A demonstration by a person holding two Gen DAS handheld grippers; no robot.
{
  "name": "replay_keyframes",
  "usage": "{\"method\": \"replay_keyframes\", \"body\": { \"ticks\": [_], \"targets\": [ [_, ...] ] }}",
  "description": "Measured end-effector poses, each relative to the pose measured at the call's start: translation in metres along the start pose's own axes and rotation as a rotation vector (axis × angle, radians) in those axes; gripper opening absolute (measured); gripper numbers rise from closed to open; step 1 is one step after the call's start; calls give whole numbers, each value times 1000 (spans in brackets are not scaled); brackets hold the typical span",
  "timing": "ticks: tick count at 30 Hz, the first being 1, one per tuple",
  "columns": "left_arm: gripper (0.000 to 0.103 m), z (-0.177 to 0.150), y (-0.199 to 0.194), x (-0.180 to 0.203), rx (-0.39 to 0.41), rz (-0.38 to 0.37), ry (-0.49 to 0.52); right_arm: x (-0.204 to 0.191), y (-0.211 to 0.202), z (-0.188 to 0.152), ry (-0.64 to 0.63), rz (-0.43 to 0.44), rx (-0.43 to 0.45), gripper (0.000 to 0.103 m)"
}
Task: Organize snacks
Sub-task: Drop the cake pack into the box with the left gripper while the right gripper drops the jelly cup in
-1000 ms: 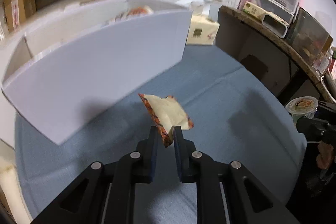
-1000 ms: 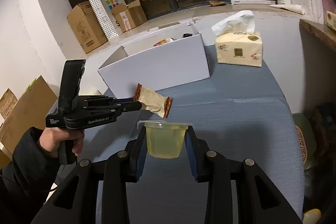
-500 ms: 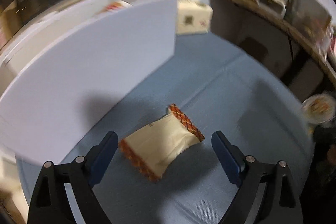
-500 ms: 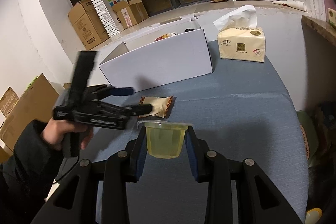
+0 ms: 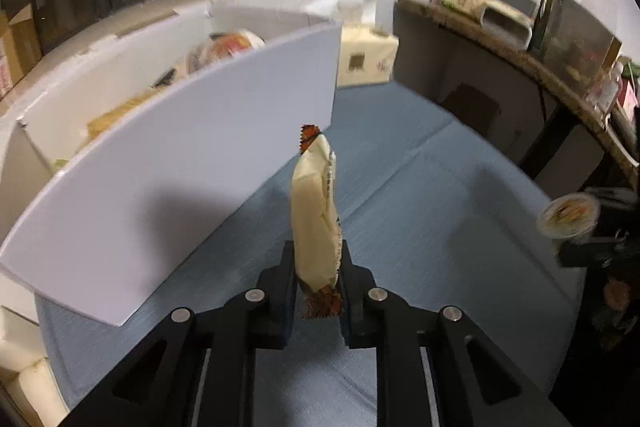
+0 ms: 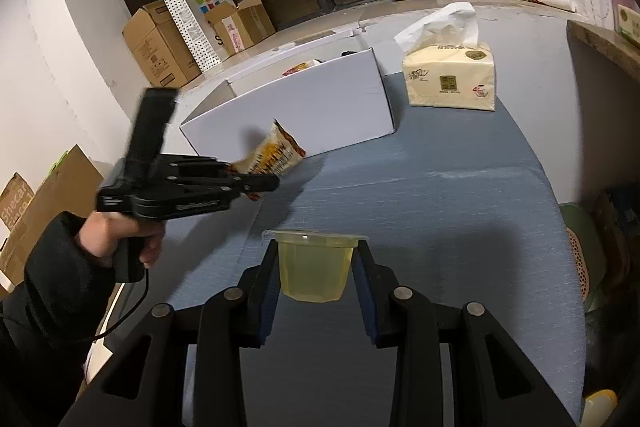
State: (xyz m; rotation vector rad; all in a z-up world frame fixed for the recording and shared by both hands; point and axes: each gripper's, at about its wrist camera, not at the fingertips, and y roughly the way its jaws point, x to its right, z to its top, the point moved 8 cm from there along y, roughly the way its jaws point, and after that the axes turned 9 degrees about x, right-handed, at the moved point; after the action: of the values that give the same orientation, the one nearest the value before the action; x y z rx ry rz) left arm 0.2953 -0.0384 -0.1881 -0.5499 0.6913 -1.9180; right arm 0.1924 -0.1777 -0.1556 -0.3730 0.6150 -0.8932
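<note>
My left tongs [image 5: 316,269] grip 1 snack packet [image 5: 314,211] at frame centre, above the tabletop [image 5: 440,227]; right tongs [image 6: 314,269] clamp 1 jelly cup [image 6: 314,267]. Next, probably: lift both over the white box [image 5: 168,183] wall.

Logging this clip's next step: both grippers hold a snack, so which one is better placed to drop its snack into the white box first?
Left. The left gripper holds the snack packet right by the white box; the right gripper with the jelly cup sits farther back.
</note>
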Motion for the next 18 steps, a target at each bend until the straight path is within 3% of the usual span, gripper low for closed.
{"method": "replay_keyframes", "body": {
  "ticks": [4,9,18],
  "targets": [
    [19,10,-36,-6,101,0,-53,-6,3,0,-11,2,-9,38],
    [19,32,-89,-24,236,58,-85,-13,3,17,-22,22,16,38],
    [19,85,-119,-97,381,182,-262,-58,55,130,-114,101,104,38]
  ]
}}
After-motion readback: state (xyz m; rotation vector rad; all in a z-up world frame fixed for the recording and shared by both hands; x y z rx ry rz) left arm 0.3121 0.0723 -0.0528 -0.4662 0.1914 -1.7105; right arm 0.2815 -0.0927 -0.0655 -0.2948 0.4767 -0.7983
